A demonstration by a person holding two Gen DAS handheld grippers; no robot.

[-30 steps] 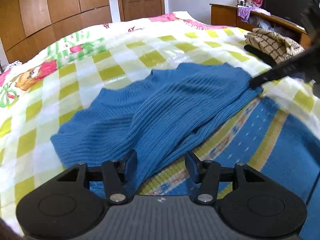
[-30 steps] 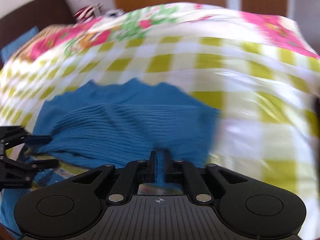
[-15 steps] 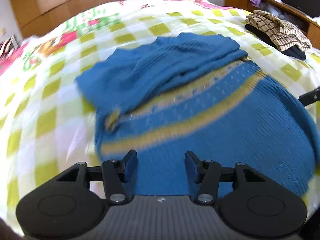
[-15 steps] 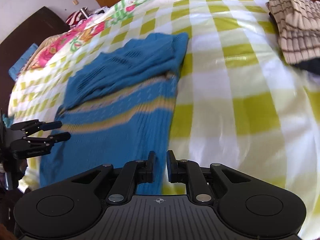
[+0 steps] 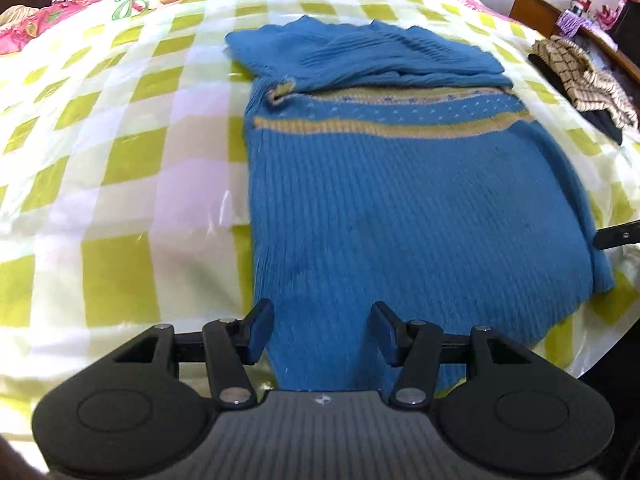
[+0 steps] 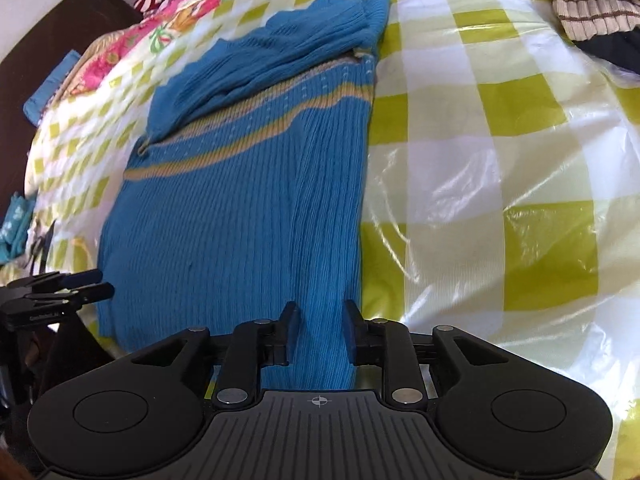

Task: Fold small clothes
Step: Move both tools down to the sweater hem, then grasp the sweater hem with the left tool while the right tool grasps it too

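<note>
Both tongs pulled back to blue sweater (image 5: 400,208) hem, parted.

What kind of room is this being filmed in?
Most likely a home bedroom. A blue sweater lies spread on a bed under a checked yellow-green bedspread, a dark headboard stands at one end, and other clothes are piled nearby.

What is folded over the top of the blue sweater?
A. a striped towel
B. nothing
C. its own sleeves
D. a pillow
C: the blue sweater has its plain ribbed sleeves laid across its top, just above the yellow stripes.
</note>
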